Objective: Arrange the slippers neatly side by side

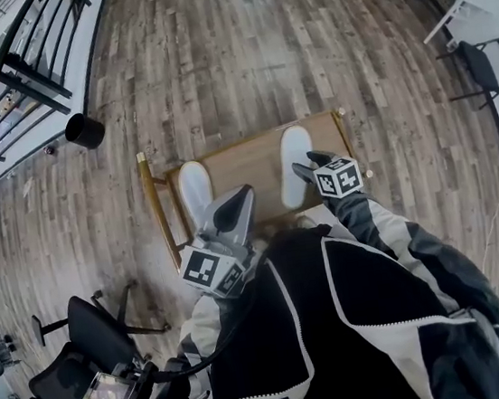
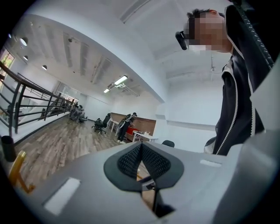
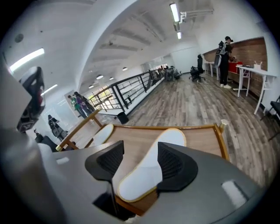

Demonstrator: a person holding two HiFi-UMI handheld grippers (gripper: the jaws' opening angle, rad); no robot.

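Two white slippers lie soles up on a small wooden table [image 1: 243, 154] with a raised rim. The left slipper [image 1: 195, 190] rests near the table's left end, the right slipper [image 1: 295, 165] well apart from it, angled toward the right end. My right gripper [image 1: 306, 166] hovers over the heel end of the right slipper [image 3: 148, 168], jaws open, one pad on each side and neither pressing on it. The other slipper [image 3: 101, 133] shows beyond. My left gripper [image 1: 240, 197] is lifted off the table, tilted upward, shut [image 2: 141, 151] with nothing in it.
The table's rim [image 3: 197, 129] has a brass knob at the far right corner. On the wooden floor stand a black bin [image 1: 84, 131], office chairs [image 1: 85, 339] at my left, a railing [image 1: 29, 50] beyond and a dark chair [image 1: 496, 61] at the right. People stand at the far desks [image 3: 225, 54].
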